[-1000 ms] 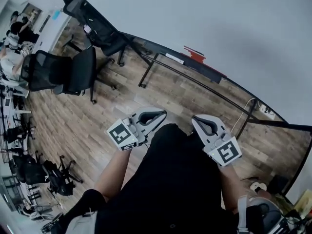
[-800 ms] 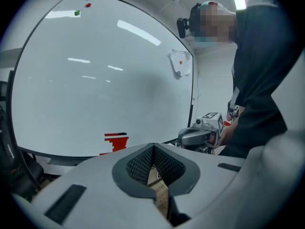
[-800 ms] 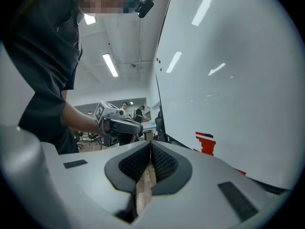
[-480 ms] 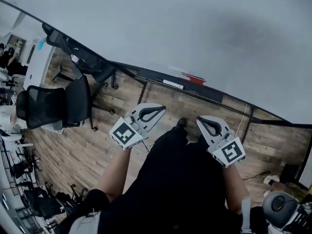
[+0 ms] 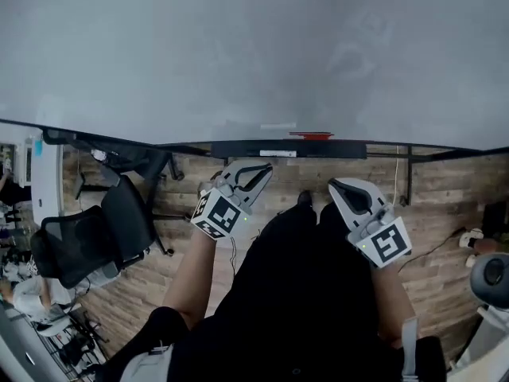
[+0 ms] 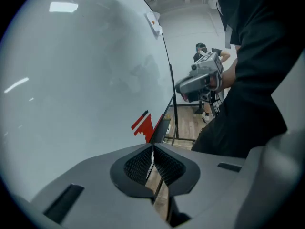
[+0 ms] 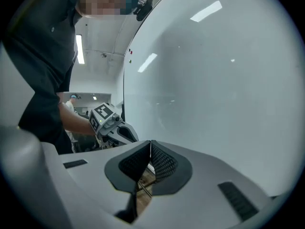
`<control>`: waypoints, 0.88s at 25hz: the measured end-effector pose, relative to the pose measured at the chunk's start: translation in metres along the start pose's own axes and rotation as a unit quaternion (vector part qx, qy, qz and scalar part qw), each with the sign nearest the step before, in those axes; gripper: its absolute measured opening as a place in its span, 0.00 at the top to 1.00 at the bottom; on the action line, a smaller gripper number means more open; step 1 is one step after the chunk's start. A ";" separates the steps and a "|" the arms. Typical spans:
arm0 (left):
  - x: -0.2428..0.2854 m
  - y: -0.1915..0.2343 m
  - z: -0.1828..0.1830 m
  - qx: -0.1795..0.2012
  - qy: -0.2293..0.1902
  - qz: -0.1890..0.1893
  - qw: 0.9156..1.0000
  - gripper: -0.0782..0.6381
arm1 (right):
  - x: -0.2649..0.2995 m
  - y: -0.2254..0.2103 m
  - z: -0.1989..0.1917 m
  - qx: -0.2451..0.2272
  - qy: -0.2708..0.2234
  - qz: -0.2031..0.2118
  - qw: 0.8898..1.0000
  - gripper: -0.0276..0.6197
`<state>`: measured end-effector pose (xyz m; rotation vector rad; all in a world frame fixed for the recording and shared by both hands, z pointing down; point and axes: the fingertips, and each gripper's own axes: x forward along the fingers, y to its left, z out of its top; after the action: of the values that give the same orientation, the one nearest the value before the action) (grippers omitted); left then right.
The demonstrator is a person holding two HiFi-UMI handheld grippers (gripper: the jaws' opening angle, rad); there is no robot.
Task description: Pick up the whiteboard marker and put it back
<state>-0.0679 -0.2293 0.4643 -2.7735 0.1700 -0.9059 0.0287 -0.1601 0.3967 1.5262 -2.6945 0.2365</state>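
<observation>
Before the whiteboard [image 5: 238, 54], over wood flooring [image 5: 445, 191], left tongs [image 5: 259, 170] and right tongs [image 5: 335, 186] press shut.

The way forward is blocked by the whiteboard [image 5: 238, 54], and a dark tray [image 5: 238, 148] is set along its lower edge, with a red item [image 5: 312, 135] just above it. Open air is seen between that tray and the left gripper [image 5: 258, 170] and right gripper [image 5: 335, 186]. Room at the left is taken by an office chair [image 5: 103, 229].
</observation>
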 end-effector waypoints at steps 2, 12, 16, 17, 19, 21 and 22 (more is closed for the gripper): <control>0.010 0.005 -0.008 0.013 0.015 -0.012 1.000 0.87 | -0.005 -0.006 -0.004 0.012 0.001 -0.022 1.000 0.93; 0.049 0.015 -0.049 0.033 0.106 -0.061 0.992 0.81 | 0.009 -0.022 -0.011 0.020 -0.005 -0.042 0.999 0.93; 0.059 0.014 -0.058 0.054 0.135 -0.065 0.987 0.79 | 0.009 -0.020 -0.010 0.020 -0.011 -0.042 0.999 0.93; 0.062 0.012 -0.058 0.063 0.143 -0.065 0.986 0.79 | 0.007 -0.019 -0.011 0.020 -0.011 -0.042 0.999 0.93; 0.067 0.009 -0.059 0.079 0.155 -0.065 0.983 0.78 | 0.003 -0.019 -0.013 0.021 -0.010 -0.041 0.999 0.93; 0.070 0.006 -0.060 0.087 0.162 -0.069 0.981 0.78 | 0.000 -0.019 -0.013 0.023 -0.011 -0.045 0.999 0.93; 0.071 0.005 -0.061 0.088 0.165 -0.075 0.980 0.77 | -0.001 -0.020 -0.014 0.025 -0.010 -0.047 0.999 0.93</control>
<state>-0.0476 -0.2572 0.5518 -2.4828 -0.0652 -1.3465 0.0457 -0.1674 0.4124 1.6738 -2.6418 0.2870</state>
